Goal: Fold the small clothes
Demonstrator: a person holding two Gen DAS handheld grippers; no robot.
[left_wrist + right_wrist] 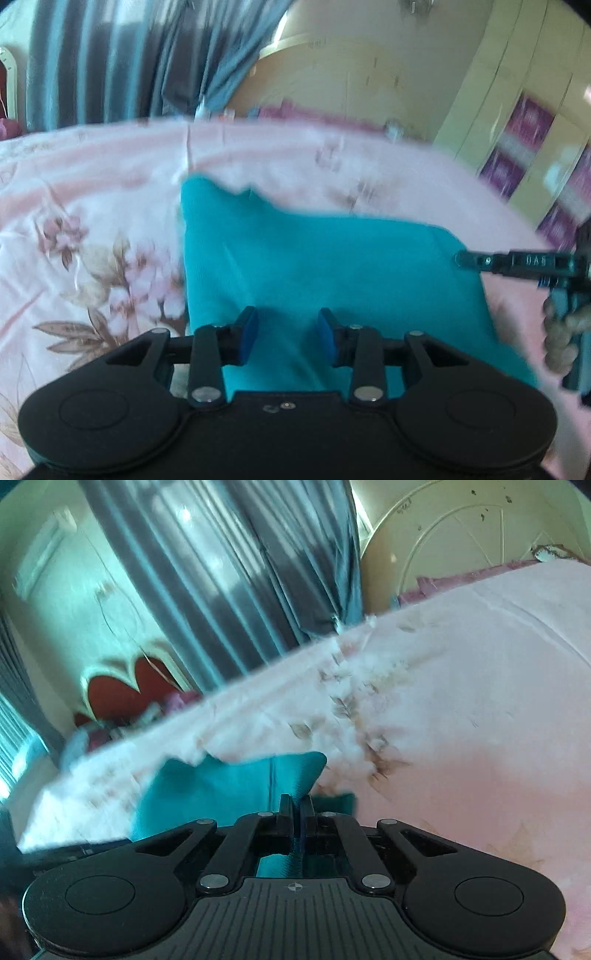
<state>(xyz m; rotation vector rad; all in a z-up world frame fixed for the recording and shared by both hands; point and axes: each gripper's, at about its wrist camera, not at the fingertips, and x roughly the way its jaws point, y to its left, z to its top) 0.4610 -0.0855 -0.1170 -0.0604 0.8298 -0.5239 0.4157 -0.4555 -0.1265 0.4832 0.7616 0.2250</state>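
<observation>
Teal garment (314, 266) lies flat on the floral pink bed sheet (92, 229), long axis running left to right. Right tool (296, 812) is clenched on its right edge. Left tool (288, 338) hangs just over the near edge, jaws parted with cloth between them, not pinched.

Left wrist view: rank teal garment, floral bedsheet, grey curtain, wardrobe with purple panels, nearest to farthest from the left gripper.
1. teal garment: directly under and ahead of the left gripper, cloth between its parted pads.
2. floral bedsheet: around the garment, spreading left and ahead.
3. grey curtain at upper left and wardrobe at upper right: both beyond the bed, too close to call.
</observation>
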